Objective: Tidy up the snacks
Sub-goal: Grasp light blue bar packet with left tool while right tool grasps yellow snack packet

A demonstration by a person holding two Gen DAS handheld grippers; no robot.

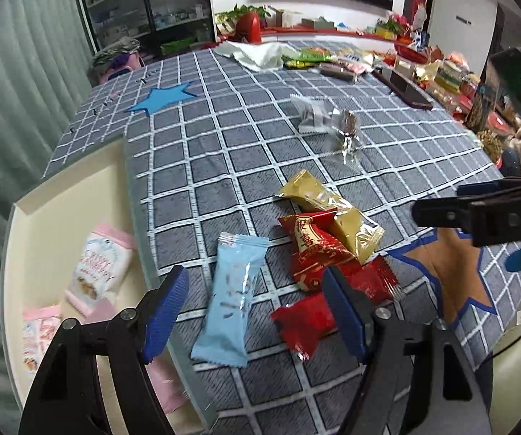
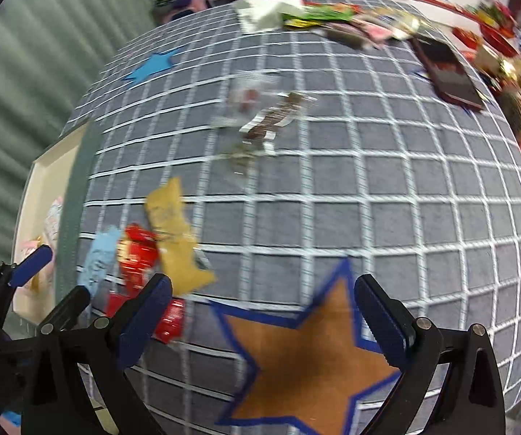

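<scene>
My left gripper (image 1: pixel 255 311) is open and hangs just above a light blue snack packet (image 1: pixel 229 299) lying between its fingers on the checked cloth. Beside it lie red packets (image 1: pixel 315 250) and a gold packet (image 1: pixel 333 217). A cream box (image 1: pixel 61 217) at the left holds pink snack packets (image 1: pixel 101 268). My right gripper (image 2: pixel 264 319) is open and empty above an orange star patch (image 2: pixel 307 366). The blue packet (image 2: pixel 97 264), red packets (image 2: pixel 139 257), gold packet (image 2: pixel 175 239) and the box (image 2: pixel 48 177) lie to its left, blurred.
Two clear wrapped sweets (image 1: pixel 327 119) lie mid-table, also shown blurred in the right wrist view (image 2: pixel 264 116). A white cloth (image 1: pixel 260 54), more snacks and a dark phone-like slab (image 1: pixel 405 88) sit along the far and right edges. A blue star patch (image 1: pixel 162 98) marks the far left.
</scene>
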